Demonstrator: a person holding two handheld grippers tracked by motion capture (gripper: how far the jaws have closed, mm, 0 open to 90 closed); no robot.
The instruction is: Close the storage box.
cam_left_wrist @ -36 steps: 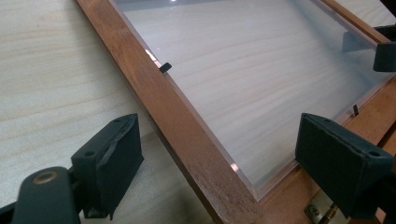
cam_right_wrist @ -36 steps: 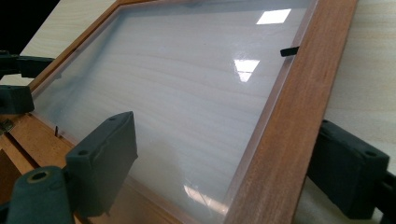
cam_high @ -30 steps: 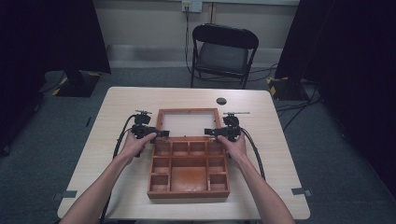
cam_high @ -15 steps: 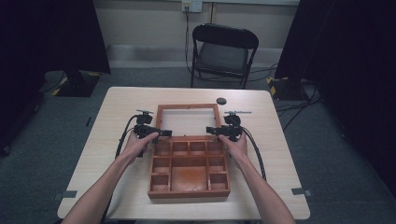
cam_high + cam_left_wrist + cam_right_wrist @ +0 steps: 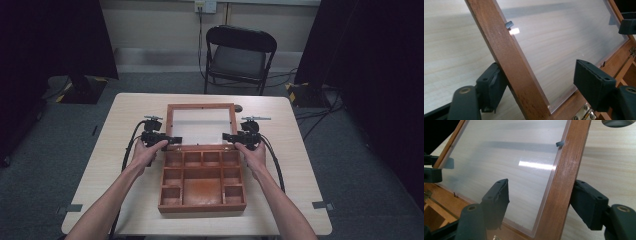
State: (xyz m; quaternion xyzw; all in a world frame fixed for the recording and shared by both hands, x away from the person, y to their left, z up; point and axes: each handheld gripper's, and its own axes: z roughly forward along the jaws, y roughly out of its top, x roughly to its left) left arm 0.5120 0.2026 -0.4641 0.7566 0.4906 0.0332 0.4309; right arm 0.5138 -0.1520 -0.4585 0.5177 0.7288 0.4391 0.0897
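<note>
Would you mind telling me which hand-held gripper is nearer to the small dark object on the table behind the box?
Right. The right hand-held gripper sits just below the dark object; the left hand-held gripper is across the lid.

Black folding chair, grey floor

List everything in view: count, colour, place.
Table: one, pale wood, centre of the room.
Box: one, reddish-brown wood with compartments, open on the table's near half.
Lid: one, wooden frame with a clear pane, hinged at the box's far edge, tilted up.
Small round object: one, dark, on the table just beyond the lid.
Chair: one, black folding, behind the table.
Left gripper: one, black, jaws straddling the lid's left rail.
Right gripper: one, black, jaws straddling the right rail.
Hands: two, holding the grippers.
</note>
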